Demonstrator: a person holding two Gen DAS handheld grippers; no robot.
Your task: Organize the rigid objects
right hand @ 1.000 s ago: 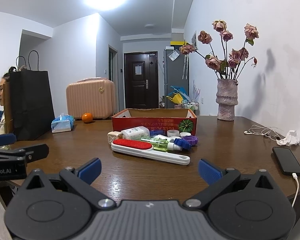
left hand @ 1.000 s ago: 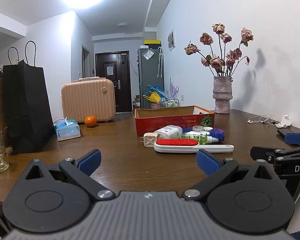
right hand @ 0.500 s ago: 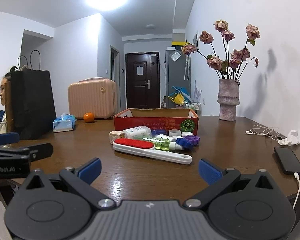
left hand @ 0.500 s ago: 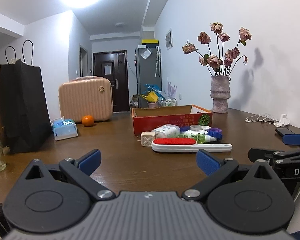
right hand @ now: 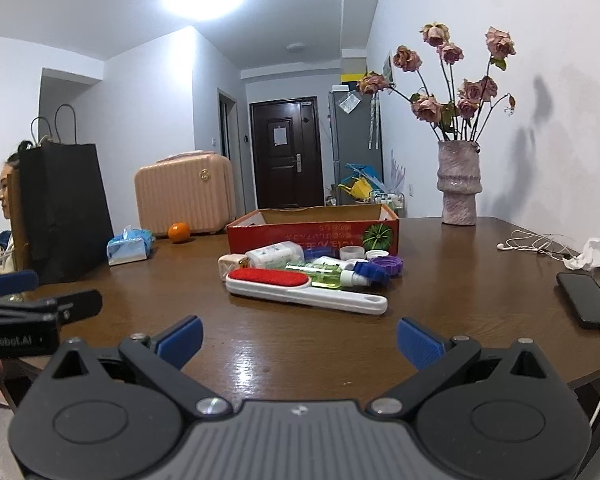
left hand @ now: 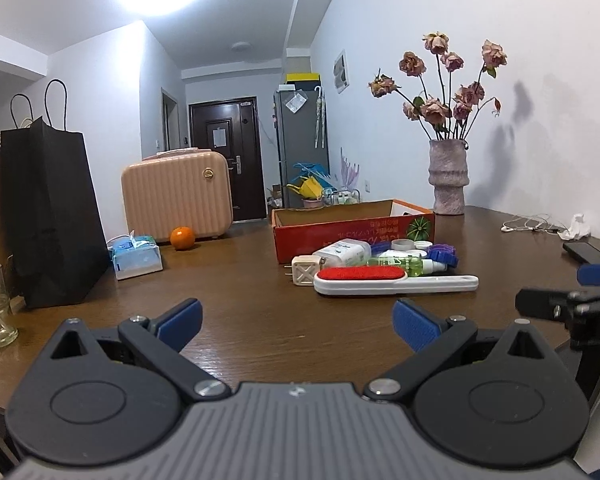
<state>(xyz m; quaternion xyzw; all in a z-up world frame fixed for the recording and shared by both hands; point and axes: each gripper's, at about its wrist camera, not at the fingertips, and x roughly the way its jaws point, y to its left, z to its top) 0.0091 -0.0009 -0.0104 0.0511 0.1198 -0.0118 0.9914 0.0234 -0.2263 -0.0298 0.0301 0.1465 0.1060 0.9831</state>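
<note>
Both tools, left (left hand: 296, 322) and right (right hand: 298, 338), are hovering wide open and empty over the brown wooden worktop (right hand: 300, 344), facing the white red-padded lint brush (right hand: 300, 290) lying apparently just before the red cardboard box (right hand: 312, 232).

left tool (right hand: 40, 312) reads "enrobot.ai"; box print illegible.

- black paper bag (left hand: 50, 216), left of frame
- pink suitcase (left hand: 177, 196) with an orange (left hand: 182, 237) before it
- vase of dried roses (left hand: 447, 176), right
- phone (right hand: 587, 300) on the surface (right hand: 260, 344), lower right
</note>
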